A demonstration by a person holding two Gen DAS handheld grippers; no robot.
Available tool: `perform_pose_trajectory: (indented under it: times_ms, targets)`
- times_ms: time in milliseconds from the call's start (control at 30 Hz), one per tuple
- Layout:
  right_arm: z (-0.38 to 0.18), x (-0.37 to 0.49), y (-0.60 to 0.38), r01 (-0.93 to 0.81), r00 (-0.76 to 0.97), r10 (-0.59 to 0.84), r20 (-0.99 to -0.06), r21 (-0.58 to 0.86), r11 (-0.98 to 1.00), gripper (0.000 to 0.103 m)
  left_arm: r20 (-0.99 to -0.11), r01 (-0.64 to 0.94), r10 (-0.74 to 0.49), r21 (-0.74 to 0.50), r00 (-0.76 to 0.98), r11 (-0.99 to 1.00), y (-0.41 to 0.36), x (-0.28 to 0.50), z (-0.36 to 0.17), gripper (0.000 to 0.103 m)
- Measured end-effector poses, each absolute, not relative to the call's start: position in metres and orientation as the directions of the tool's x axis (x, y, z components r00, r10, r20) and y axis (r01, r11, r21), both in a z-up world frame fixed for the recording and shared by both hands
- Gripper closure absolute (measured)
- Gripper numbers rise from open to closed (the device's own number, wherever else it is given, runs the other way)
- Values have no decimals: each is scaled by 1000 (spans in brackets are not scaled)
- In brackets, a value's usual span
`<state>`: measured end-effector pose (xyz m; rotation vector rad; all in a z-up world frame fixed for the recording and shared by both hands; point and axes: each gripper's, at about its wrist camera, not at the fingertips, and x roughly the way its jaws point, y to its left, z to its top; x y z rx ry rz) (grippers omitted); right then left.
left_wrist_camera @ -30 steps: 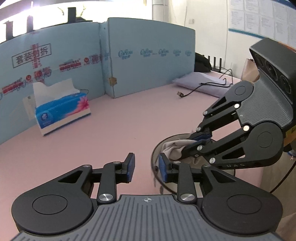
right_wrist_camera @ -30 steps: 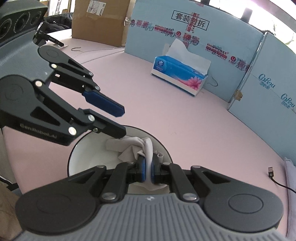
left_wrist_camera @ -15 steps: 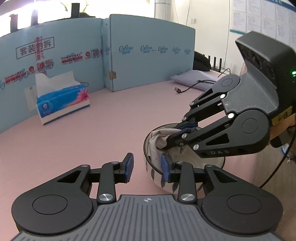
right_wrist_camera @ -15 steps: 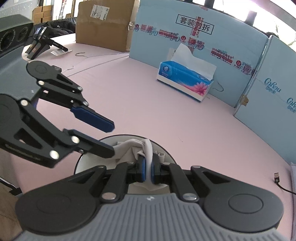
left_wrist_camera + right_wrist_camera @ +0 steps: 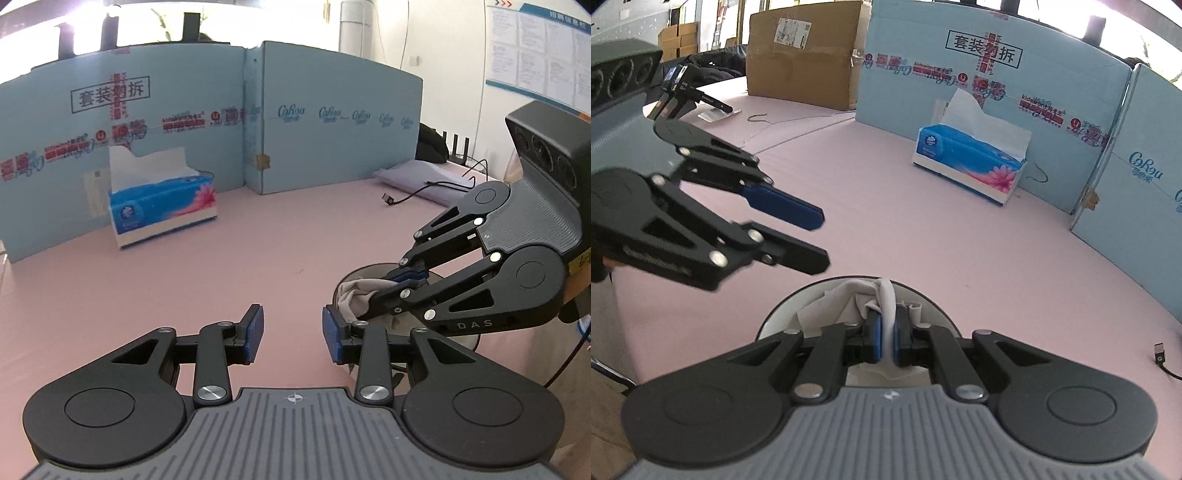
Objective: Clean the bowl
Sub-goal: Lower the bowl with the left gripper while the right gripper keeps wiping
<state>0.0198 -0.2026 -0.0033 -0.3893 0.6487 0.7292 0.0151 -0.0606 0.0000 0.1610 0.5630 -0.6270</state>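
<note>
Right wrist view showed your right claw (image 5: pixel 885 339) clamped on a crumpled off-white cloth (image 5: pixel 862 295), pressed down inside the round white bowl with a dark rim (image 5: pixel 783 312) that sat on the pink table (image 5: pixel 923 229) near its front edge. Your left claw (image 5: pixel 292 334) stood apart with nothing between its blue pads (image 5: pixel 254 332), just beside the bowl's rim rather than on it.

To do this wipe well, you probably needed the bowl steadied: with the free claw off the rim, a light bowl would likely slide or tip as the cloth dragged around. Pinching the rim on the side away from the cloth, then sweeping the cloth along the inner wall and across the bottom, looked the safer way. Keeping the cloth bunched low in the claw would help it stay in contact.

Compared with a second earlier, your left claw had spread wider and drawn away from the bowl. The right claw stayed shut on the cloth in the same place. The blue tissue box (image 5: pixel 971 162) had not moved.
</note>
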Motion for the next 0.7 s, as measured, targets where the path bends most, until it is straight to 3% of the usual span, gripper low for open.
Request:
perform_pose_trajectory:
  times_ms: [500,700]
  targets:
    - [-2,19,-208,-782,413,599,-686,70,619,95,-566,599,-495,-3,659,801,-66,17,-7,65]
    - [-1,11,-212,-832,335,618,-711,84,548,94,-566,597,-499,-14,657,802,-64,20,-8,58]
